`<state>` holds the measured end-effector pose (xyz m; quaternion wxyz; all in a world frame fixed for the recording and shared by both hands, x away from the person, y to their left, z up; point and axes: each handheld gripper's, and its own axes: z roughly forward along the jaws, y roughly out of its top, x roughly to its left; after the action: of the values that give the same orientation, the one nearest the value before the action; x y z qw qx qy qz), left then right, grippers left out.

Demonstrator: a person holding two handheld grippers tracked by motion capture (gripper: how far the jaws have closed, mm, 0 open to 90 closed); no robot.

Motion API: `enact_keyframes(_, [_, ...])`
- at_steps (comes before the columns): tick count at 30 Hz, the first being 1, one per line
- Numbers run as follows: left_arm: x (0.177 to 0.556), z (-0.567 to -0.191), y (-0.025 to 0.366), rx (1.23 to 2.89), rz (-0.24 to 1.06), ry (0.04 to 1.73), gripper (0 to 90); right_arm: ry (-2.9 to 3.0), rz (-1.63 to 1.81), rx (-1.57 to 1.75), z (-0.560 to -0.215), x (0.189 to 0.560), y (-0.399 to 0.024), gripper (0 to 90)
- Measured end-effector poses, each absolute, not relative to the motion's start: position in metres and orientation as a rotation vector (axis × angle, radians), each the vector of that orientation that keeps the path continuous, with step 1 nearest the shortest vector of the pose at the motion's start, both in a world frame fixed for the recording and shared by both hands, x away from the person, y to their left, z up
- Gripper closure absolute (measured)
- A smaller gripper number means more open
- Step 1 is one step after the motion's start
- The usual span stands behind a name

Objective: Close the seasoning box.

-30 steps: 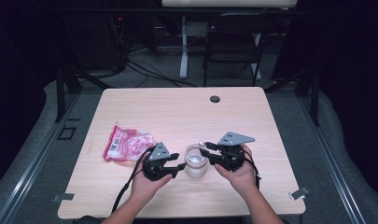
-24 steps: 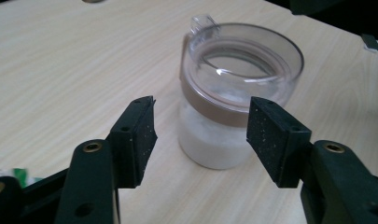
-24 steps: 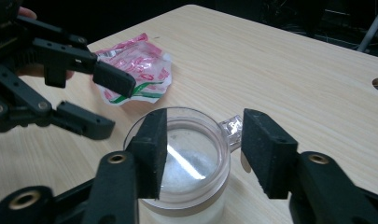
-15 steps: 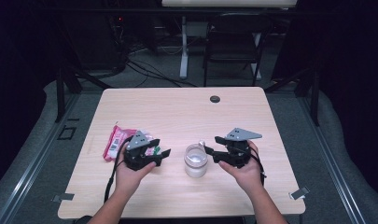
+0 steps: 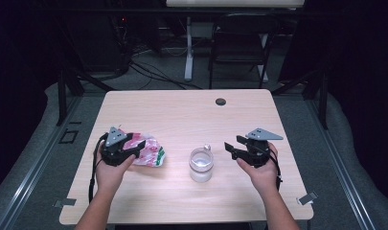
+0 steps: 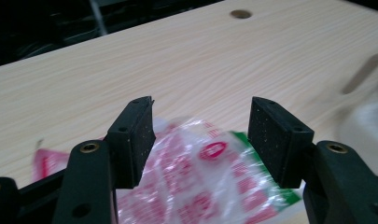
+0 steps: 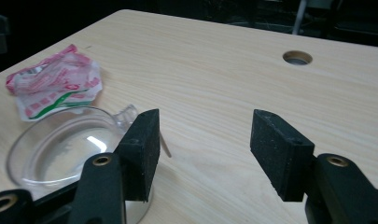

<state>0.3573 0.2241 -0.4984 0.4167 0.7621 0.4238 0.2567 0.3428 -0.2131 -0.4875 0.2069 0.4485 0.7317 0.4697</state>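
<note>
While both claws are held open and empty, the left claw (image 5: 140, 145) is set over the pink packet (image 5: 148, 152), and the clear cup (image 5: 201, 164) stands mid-bench, left of the right claw (image 5: 228, 148).

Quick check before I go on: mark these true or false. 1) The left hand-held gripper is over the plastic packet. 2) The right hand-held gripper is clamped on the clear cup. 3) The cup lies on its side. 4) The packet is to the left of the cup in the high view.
1) True: the left hand-held gripper is over the plastic packet, jaws open.
2) False: the right hand-held gripper is open, beside the clear cup, apart from it.
3) False: the cup stands upright on the table.
4) True.
</note>
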Motion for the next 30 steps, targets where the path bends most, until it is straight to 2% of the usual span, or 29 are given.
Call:
enact_keyframes(12, [0.372, -0.529, 0.234, 1.996, 0.607, 1.164, 41.6, 2.005, 1.221, 1.413, -0.522, 0.358, -0.229, 43.8])
enact_keyframes(16, [0.373, -0.538, 0.237, 1.969, 0.599, 1.209, 42.4, 2.039, 1.165, 1.453, -0.536, 0.363, -0.227, 44.2])
enact_keyframes(17, [0.375, -0.541, 0.241, 1.941, 0.551, 1.252, 42.4, 2.053, 1.159, 1.452, -0.539, 0.364, -0.225, 44.2])
enact_keyframes(30, [0.380, -0.550, 0.240, 1.961, 0.527, 1.288, 41.3, 2.132, 1.120, 1.415, -0.549, 0.365, -0.211, 43.8])
